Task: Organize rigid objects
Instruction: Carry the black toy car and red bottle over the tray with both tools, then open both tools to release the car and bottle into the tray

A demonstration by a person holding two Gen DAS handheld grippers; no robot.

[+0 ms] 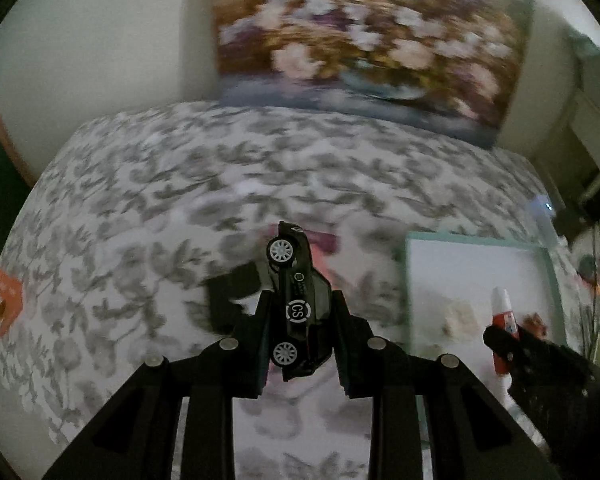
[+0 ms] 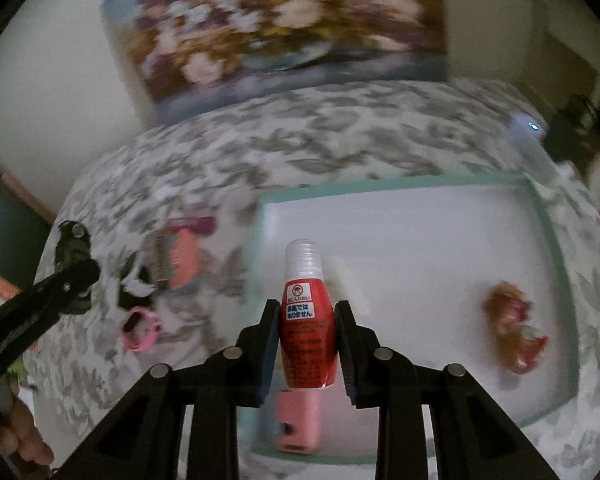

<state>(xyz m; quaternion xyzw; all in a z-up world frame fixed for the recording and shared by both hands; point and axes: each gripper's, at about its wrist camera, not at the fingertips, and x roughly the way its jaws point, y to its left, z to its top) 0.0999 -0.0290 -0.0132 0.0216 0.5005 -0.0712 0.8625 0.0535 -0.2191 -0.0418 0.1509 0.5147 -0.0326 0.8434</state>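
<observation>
Left gripper (image 1: pixel 300 322): fingers pinching a black toy car (image 1: pixel 298 300) by its sides; the car stands nose-up between the pads, white wheels facing the camera, lifted clear of the bed.
Right gripper (image 2: pixel 307 330): fingers pinching a red bottle (image 2: pixel 307 336) with a clear ribbed cap; the bottle stands upright between the pads, held over the tray.
Tray (image 2: pixel 540 216): white with a pale green rim, lying on the bed; it holds a pink boxy item (image 2: pixel 298 420) just below the bottle and a small brown-and-red figure (image 2: pixel 514 334) towards its right side.
Bed (image 1: pixel 140 200): covered in a white spread with grey leaf print; it carries the tray and the loose things.
Loose things on the bed: left of the tray lie a pink ring-shaped piece (image 2: pixel 140 328), a black-and-white item (image 2: pixel 134 284) and a salmon comb-like item (image 2: pixel 178 264), all blurred.
Far end: a large flower painting (image 1: pixel 364 40) leans against the pale wall behind the bed.
</observation>
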